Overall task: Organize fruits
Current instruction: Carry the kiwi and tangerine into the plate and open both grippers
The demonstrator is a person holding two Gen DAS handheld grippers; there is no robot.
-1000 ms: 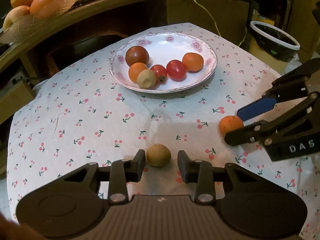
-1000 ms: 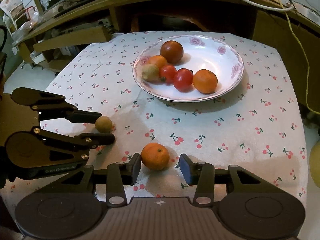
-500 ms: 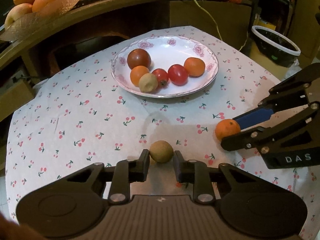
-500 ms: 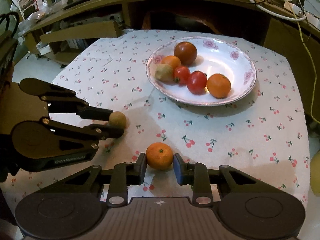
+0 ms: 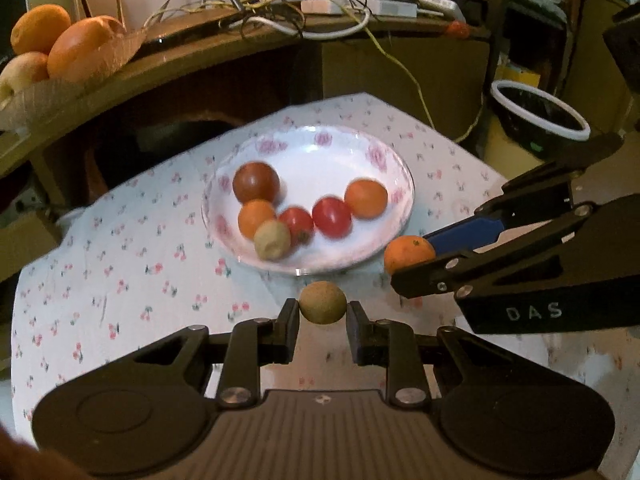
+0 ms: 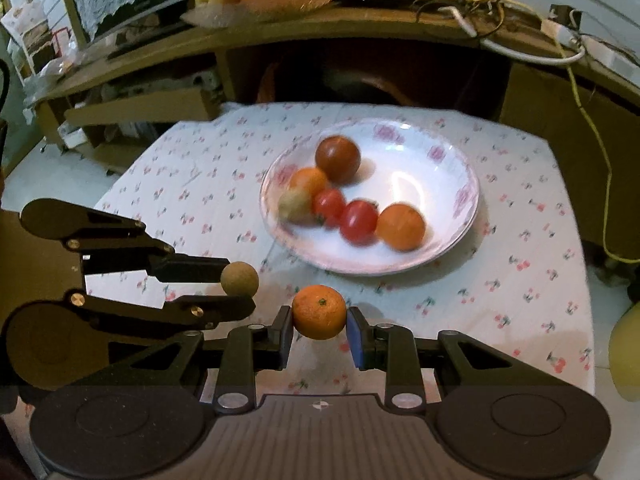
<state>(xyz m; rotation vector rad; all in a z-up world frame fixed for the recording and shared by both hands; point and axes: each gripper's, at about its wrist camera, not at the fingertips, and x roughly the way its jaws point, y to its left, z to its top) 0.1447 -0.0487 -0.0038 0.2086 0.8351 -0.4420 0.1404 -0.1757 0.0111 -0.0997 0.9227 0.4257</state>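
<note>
My left gripper (image 5: 322, 322) is shut on a brown kiwi (image 5: 322, 302) and holds it above the cloth, just short of the plate's near rim. My right gripper (image 6: 319, 332) is shut on a small orange (image 6: 319, 312), also lifted. Each shows in the other view: the kiwi in the right wrist view (image 6: 239, 278), the orange in the left wrist view (image 5: 408, 253). The white flowered plate (image 5: 352, 148) (image 6: 436, 168) holds several fruits: a dark tomato (image 5: 256, 182), two red tomatoes, two oranges and another kiwi (image 5: 272, 239).
The table has a cherry-print cloth (image 5: 120, 248). A wooden shelf behind it carries a basket of large oranges (image 5: 64, 48) and tangled cables (image 5: 280, 12). A black bin with a white rim (image 5: 540, 116) stands at the right of the table.
Both grippers closed on their fruit, the left on the kiwi and the right on the orange, lifted them off the cloth and moved toward the plate.
</note>
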